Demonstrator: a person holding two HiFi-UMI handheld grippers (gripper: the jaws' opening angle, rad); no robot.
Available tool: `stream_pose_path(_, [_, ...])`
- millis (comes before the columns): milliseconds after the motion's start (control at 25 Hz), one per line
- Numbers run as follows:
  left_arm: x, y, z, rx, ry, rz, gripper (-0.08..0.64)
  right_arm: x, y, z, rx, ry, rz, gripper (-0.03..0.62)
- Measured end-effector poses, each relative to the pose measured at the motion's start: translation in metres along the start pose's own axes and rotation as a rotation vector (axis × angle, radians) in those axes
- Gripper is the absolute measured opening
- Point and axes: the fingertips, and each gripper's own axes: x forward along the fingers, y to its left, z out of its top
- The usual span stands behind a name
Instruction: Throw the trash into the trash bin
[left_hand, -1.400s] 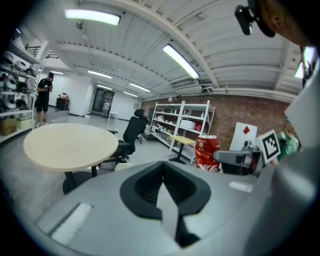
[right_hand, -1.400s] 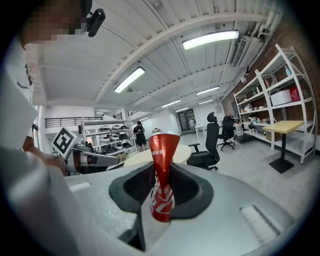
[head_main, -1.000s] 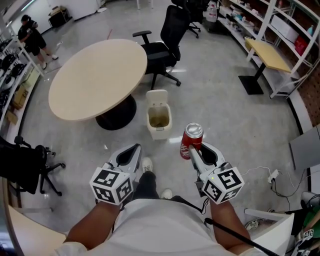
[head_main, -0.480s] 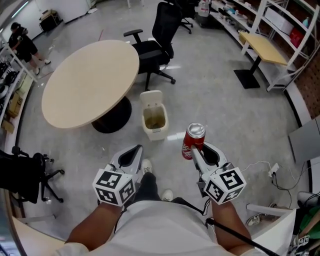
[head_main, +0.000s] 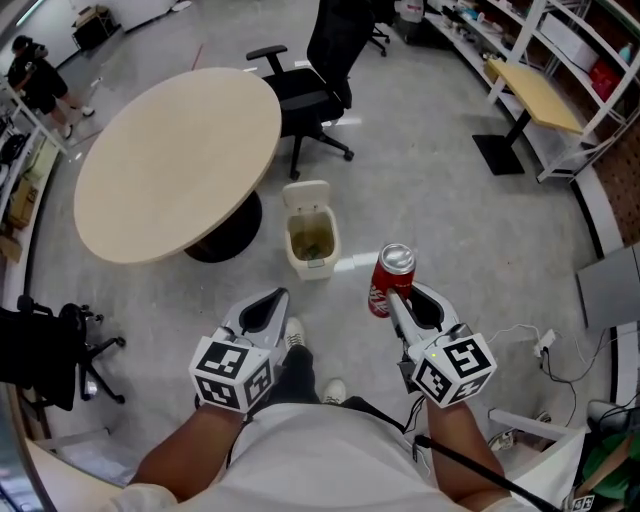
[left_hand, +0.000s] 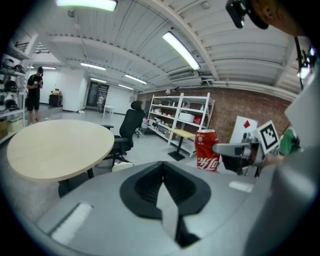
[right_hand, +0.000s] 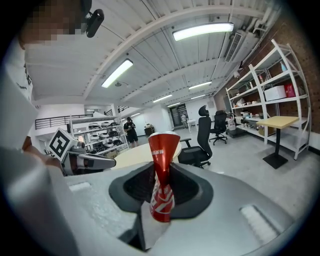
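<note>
- The right gripper (head_main: 398, 298) stays clenched on the red can (head_main: 391, 279), held upright above the floor.
- The trash bin (head_main: 312, 266), lid up, sits at 10 o'clock from the can, barely nearer than a second ago.
- The left gripper (head_main: 272, 300) is closed on nothing.
- The approach seems unfinished.

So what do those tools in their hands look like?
The left hand-held gripper and right hand-held gripper are light grey shells, dark-hollowed around the jaws. Each bears a white cube with black square markers. A black cable trails from the right one. The person's top is white.
</note>
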Motion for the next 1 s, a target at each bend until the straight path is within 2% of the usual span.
stream_pose_path(280, [0.025,0.046,0.007,0.008,0.028,0.032,0.009,0.058,-0.015,0.003,0.006,0.068,0.013,0.091])
stream_pose_path(560, [0.053,0.094,0.008,-0.051,0.072,0.032,0.009,0.123,-0.027,0.015,-0.026,0.136,0.018,0.091])
stream_pose_path(800, [0.076,0.115,0.028,-0.075,0.052,-0.012,0.009,0.172,-0.024,0.026,-0.043,0.168,0.032,0.091])
stream_pose_path(1000, [0.092,0.126,0.044,-0.049,0.034,-0.066,0.009,0.204,-0.017,0.045,-0.085,0.159,0.037,0.091])
